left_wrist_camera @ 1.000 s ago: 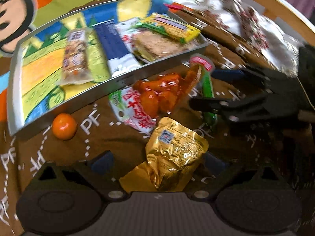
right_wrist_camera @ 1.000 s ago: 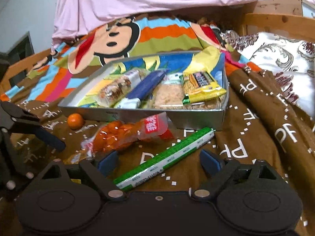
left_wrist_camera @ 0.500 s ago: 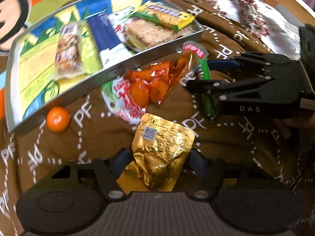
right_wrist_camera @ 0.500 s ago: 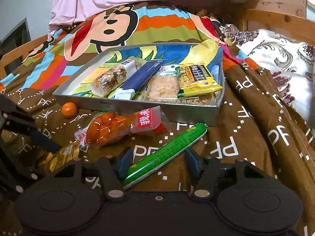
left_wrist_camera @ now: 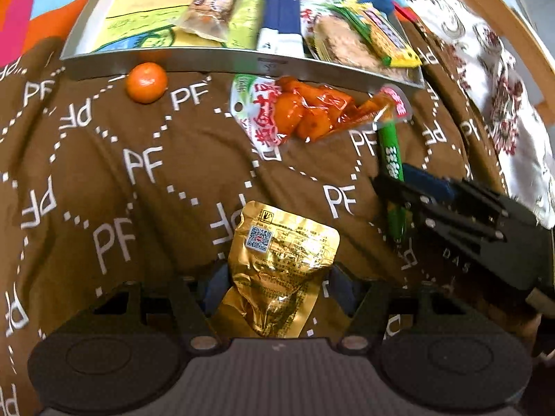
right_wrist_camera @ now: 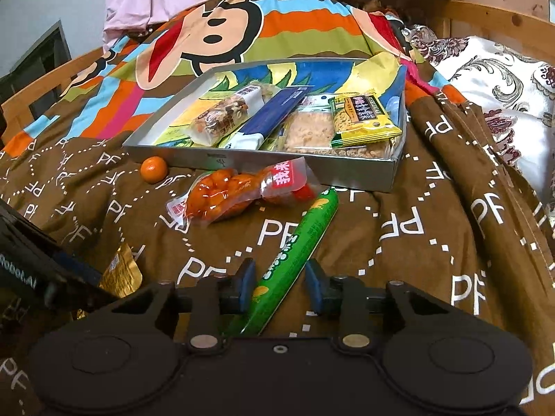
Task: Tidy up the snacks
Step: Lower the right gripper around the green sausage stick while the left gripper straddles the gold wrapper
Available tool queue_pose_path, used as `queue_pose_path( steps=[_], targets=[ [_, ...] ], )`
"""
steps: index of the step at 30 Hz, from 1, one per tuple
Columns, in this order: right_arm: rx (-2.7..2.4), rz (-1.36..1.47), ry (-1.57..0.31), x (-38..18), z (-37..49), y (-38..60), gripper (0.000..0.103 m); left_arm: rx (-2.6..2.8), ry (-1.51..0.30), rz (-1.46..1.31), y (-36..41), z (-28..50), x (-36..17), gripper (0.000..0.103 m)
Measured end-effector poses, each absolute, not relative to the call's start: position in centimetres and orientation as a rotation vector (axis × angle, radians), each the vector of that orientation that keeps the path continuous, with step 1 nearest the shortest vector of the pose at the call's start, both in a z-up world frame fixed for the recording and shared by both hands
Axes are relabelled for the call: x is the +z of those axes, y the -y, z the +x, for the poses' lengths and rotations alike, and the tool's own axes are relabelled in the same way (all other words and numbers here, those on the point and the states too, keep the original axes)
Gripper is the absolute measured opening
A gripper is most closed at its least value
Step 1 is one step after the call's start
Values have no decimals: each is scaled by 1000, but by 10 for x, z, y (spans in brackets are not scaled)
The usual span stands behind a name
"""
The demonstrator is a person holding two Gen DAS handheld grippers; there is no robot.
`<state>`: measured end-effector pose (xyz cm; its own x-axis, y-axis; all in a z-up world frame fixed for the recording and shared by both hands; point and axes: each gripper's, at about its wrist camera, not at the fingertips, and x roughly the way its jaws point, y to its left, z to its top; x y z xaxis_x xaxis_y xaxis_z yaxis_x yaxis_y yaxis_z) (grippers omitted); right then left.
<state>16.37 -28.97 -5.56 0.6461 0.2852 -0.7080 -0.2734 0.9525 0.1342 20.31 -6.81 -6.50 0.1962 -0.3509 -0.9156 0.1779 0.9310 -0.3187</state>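
A gold foil pouch point(left_wrist_camera: 281, 260) lies on the brown blanket between the pads of my left gripper point(left_wrist_camera: 277, 284). Its jaws are closing and both pads press the pouch's sides. My right gripper point(right_wrist_camera: 279, 286) straddles the near end of a long green snack stick point(right_wrist_camera: 301, 239). Those jaws are closing too, with a small gap left beside the stick. A silver tray point(right_wrist_camera: 277, 168) behind holds several wrapped snacks. A clear bag of orange-red pieces point(right_wrist_camera: 236, 190) and a small orange point(right_wrist_camera: 154, 169) lie in front of the tray.
The brown "PF" blanket covers a bed with a striped monkey-print cover point(right_wrist_camera: 222, 31) behind the tray. A white patterned pillow point(right_wrist_camera: 503, 79) and the wooden bed frame point(right_wrist_camera: 485, 14) are at the right. The left gripper's black body point(right_wrist_camera: 34, 270) sits at the right wrist view's left edge.
Both pairs of jaws have narrowed: the left onto the gold pouch, the right around the green stick. The left view has rolled, so the tray now runs across the top.
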Motion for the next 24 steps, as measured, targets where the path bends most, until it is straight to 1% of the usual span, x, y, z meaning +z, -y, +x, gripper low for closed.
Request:
queue_pose_path(
  steps=[2, 4, 7, 8, 9, 10, 12, 14, 16, 17, 19, 22, 23, 24],
  targets=[
    [314, 16, -804, -56, 164, 289, 36, -368, -1319, -168, 65, 203, -66, 67],
    [314, 18, -796, -58, 164, 289, 43, -367, -1316, -165, 63, 202, -67, 67],
    [316, 15, -772, -63, 168, 288, 48, -368, -1312, -132, 72, 203, -70, 68],
    [318, 21, -764, -64, 169, 288, 50, -371, -1309, -116, 73, 203, -71, 69],
    [320, 34, -758, -65, 171, 288, 52, -378, -1308, -105, 76, 201, -71, 73],
    [316, 49, -754, -66, 172, 289, 53, -391, -1305, -96, 78, 201, -71, 75],
    [306, 61, -741, -66, 173, 289, 52, -409, -1301, -76, 81, 198, -70, 82],
    [299, 33, -733, -67, 171, 286, 47, -429, -1294, -45, 84, 194, -69, 84],
    [298, -1, -728, -67, 169, 282, 36, -438, -1286, -6, 88, 189, -69, 84],
    [302, -6, -728, -67, 169, 282, 36, -442, -1279, 12, 89, 186, -68, 84],
    [308, 0, -737, -66, 168, 282, 35, -437, -1269, 31, 91, 182, -68, 81],
    [312, -3, -752, -64, 165, 283, 34, -411, -1246, 64, 90, 174, -65, 71],
    [314, -6, -758, -63, 162, 283, 34, -401, -1241, 68, 89, 171, -64, 65],
    [315, -7, -764, -63, 158, 284, 34, -394, -1238, 66, 87, 169, -63, 63]
  ],
)
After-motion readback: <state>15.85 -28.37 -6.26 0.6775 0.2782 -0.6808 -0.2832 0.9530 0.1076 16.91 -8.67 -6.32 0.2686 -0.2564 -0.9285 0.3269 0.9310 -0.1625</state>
